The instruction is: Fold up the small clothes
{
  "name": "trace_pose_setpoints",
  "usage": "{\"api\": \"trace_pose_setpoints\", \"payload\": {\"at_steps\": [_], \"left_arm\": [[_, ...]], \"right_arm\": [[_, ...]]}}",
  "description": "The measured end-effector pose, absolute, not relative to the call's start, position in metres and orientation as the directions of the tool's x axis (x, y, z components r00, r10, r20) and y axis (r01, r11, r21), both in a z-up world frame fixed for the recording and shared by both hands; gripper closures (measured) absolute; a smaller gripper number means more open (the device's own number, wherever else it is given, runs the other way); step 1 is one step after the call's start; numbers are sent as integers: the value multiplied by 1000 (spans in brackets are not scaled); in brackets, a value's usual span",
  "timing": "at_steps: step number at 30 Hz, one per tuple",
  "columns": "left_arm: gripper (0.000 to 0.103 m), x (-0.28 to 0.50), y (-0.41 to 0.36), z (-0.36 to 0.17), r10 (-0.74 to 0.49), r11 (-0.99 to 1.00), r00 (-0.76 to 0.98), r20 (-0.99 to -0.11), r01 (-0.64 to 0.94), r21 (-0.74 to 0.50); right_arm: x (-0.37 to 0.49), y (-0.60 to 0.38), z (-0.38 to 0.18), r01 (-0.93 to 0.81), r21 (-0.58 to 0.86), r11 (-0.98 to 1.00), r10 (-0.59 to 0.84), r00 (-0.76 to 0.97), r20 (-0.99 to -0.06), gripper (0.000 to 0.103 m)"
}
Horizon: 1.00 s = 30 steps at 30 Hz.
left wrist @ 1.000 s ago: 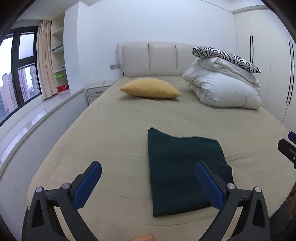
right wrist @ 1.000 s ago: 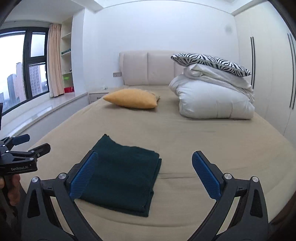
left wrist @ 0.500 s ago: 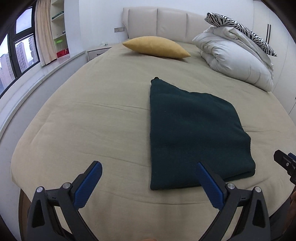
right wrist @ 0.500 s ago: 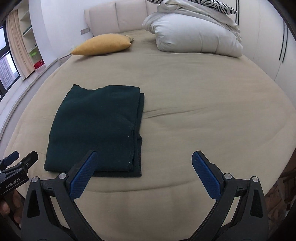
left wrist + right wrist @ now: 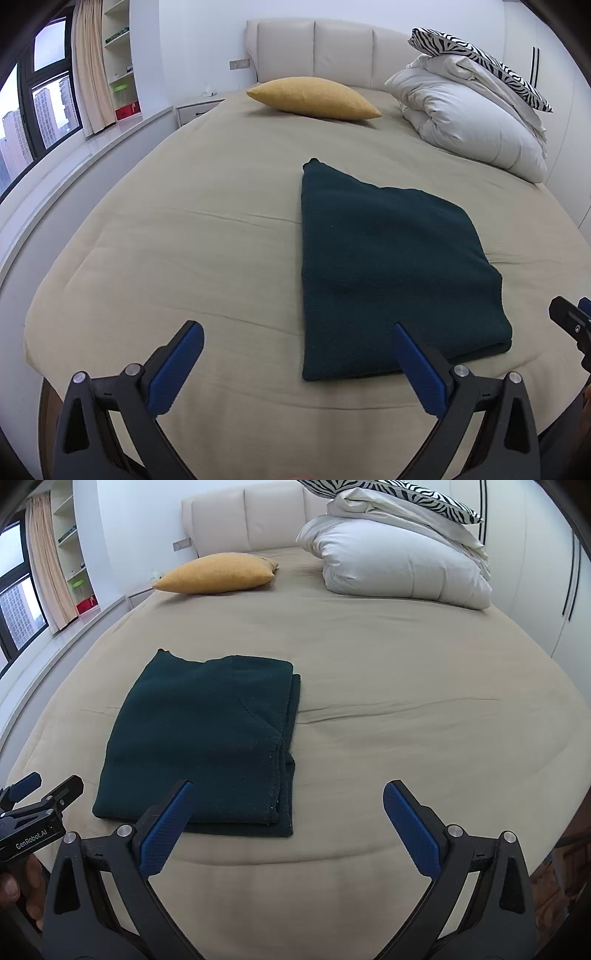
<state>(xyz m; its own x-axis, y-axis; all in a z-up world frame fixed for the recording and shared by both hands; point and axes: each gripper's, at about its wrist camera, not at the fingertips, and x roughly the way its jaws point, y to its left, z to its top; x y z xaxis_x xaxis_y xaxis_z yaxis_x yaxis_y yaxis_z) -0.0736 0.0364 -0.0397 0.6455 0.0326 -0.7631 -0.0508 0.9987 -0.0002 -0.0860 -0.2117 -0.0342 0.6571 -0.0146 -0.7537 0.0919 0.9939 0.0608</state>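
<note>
Both the left gripper [image 5: 295,354] and right gripper [image 5: 288,812] hover wide open and empty; the dark green garment [image 5: 207,738] looks soft, thick, limp, best pinched at near corners.

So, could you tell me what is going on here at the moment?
A person holds a tool in each hand over a bed. The left tool and right tool are both open and hold nothing. A dark green garment lies folded on the bed near its foot, apart from both tools. A yellow pillow and a white duvet sit by the headboard.
</note>
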Motion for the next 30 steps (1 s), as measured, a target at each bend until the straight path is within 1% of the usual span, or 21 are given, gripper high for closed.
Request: {"api": "trace_pose_setpoints", "payload": {"at_steps": [30], "left_arm": [[0,-76,31,-38,33,999,651,-759,-51,-1]], "right_arm": [[-87,-205,-35,86,61,994,-10,655,-755,0]]}}
